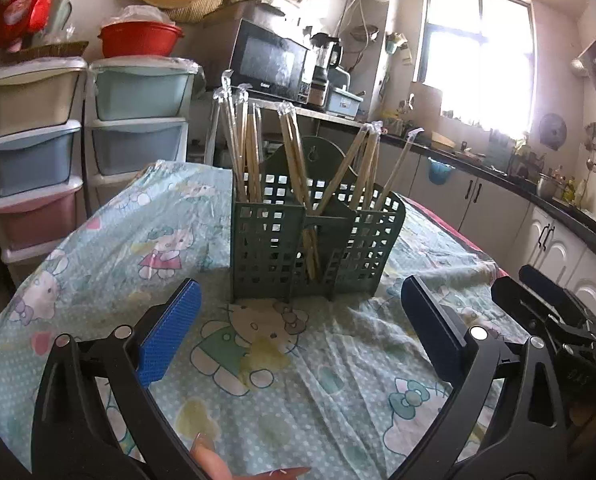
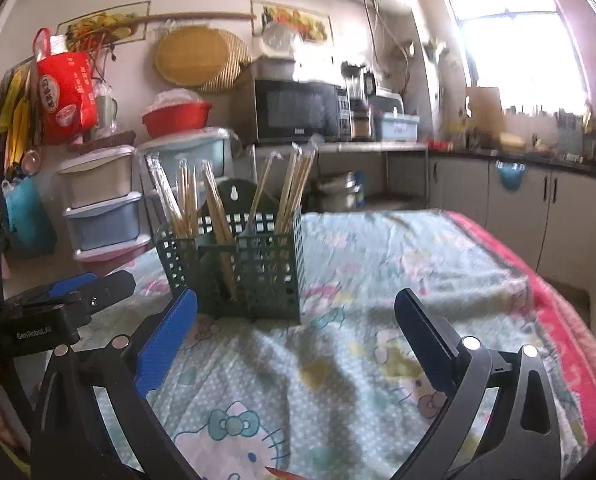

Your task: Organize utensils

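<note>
A dark green lattice utensil holder (image 1: pixel 314 240) stands on the cartoon-print tablecloth (image 1: pixel 281 360), with several wrapped wooden chopsticks (image 1: pixel 241 144) upright or leaning in its compartments. My left gripper (image 1: pixel 298 304) is open just in front of the holder, with nothing between its blue pads. In the right wrist view the same holder (image 2: pixel 233 268) stands ahead and left of my right gripper (image 2: pixel 298 312), which is open and empty above the cloth. The other gripper's body (image 2: pixel 57 304) shows at the left edge of that view.
Stacked plastic drawers (image 1: pixel 33 152) stand left of the table. A microwave (image 1: pixel 273 64) and a blender sit on a shelf behind. Kitchen counter and cabinets (image 1: pixel 498 200) run along the right under a bright window. A red table edge (image 2: pixel 570 304) lies to the right.
</note>
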Demonstrator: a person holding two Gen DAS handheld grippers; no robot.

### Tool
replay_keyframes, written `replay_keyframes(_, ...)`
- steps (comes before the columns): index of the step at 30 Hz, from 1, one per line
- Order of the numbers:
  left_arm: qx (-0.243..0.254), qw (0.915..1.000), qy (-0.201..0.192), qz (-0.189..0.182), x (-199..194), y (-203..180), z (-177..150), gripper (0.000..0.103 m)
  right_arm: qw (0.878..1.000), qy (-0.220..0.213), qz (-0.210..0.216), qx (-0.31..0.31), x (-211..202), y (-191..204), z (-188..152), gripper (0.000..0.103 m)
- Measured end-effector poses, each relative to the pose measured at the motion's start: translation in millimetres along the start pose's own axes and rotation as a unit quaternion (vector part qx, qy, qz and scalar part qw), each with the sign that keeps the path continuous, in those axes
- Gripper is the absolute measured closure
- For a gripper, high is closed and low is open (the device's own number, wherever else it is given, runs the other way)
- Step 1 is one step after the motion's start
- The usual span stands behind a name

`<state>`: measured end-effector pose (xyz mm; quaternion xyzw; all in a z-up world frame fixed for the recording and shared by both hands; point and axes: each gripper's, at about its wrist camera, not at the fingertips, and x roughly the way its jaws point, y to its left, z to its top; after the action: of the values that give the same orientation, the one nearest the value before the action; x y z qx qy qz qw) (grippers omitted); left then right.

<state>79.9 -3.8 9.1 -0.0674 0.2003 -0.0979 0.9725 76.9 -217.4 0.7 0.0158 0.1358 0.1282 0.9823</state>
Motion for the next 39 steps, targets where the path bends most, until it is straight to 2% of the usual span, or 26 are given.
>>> replay_keyframes(7, 0.015, 0.9998, -0.008, 0.006, -1.5, -6.4, -5.6, 0.011, 0.999, -0.028, -0.003, -0.029, -8.6, 10.9, -1.2, 0.007)
replay_keyframes(39, 0.015, 0.9998, -0.01, 0.007, -3.9, -6.1, -5.7, 0.011, 0.999, -0.025, -0.006, -0.023, -8.0, 9.5, -1.3, 0.007)
